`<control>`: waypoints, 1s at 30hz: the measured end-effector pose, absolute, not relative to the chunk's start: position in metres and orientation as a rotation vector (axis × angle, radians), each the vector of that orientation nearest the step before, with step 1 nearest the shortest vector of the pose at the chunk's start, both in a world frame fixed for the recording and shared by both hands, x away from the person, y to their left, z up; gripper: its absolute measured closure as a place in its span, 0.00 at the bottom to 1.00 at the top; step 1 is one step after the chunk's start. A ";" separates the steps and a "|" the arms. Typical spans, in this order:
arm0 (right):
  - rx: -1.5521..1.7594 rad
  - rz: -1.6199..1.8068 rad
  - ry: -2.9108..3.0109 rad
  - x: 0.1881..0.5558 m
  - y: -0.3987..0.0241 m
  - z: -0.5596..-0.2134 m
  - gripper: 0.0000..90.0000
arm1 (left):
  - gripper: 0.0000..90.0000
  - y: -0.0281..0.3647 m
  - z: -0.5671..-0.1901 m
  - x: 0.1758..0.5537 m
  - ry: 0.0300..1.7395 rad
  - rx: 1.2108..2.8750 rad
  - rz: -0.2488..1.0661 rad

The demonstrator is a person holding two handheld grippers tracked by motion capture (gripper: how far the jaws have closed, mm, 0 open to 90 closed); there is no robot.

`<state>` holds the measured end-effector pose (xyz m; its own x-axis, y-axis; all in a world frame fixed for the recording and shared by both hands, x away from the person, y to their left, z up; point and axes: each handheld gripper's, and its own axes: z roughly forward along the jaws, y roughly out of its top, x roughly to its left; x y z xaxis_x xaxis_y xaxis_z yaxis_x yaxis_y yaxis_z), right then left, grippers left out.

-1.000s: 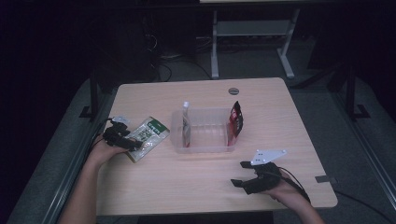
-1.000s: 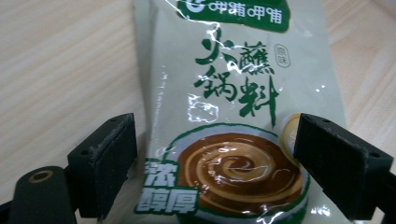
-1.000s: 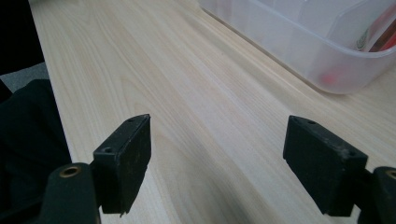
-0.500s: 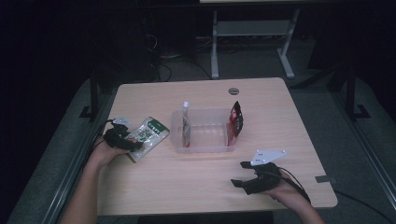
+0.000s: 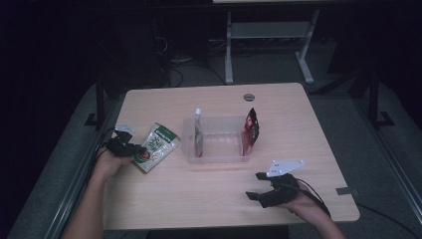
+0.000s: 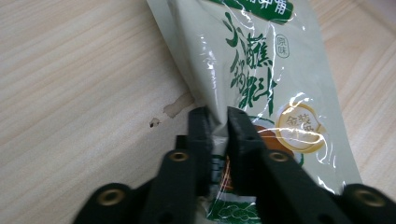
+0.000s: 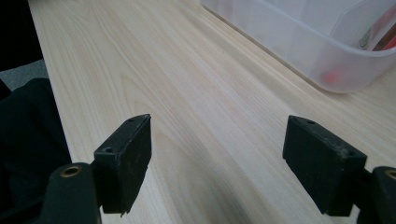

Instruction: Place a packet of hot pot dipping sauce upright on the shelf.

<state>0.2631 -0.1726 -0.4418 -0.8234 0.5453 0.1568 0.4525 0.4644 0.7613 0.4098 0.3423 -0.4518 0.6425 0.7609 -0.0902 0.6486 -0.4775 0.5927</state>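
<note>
**A:** Your left gripper [image 6: 215,122] has just been closing, and its jaws are now pinched on the near edge of the green-and-white snack pouch [image 5: 157,147]. The film is bunched between the pads, so I judge that a real grip and not a mere touch. The pouch lies flat on the table [image 5: 209,204], just left of the clear plastic bin [image 5: 219,159] and a little apart from its wall. An edge hold makes sense: a flat pouch gives you no other purchase from the side.

**B:** And your right gripper [image 7: 224,149]?

**A:** Spread wide, nothing between the jaws, resting low at the front right of the table with bare wood under it. It looks parked so the left hand has room.

**B:** What stands in your way to the bin?

**A:** The bin's left wall comes first, and a white spouted pouch [image 5: 198,130] stands upright just inside that end. A red packet [image 5: 252,127] leans at the right end. The middle of the bin looks free, so you would likely need to lift over the wall and past the spouted pouch. Held by one edge, the pouch will probably droop and could catch the rim
</note>
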 end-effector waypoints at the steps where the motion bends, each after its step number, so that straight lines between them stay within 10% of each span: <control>1: 0.887 1.297 2.594 0.263 -0.173 -0.442 0.26 | 0.93 0.342 -0.452 0.410 1.094 2.266 0.247; 30: 0.883 1.300 2.586 0.263 -0.176 -0.441 0.26 | 0.99 0.364 -0.387 0.373 1.022 2.094 0.166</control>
<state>0.2630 -0.1763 -0.4409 -0.8236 0.5465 0.1516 0.4476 0.4622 0.7655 0.3733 0.3637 -0.3872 0.6675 0.7151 -0.2076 0.6124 -0.3687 0.6993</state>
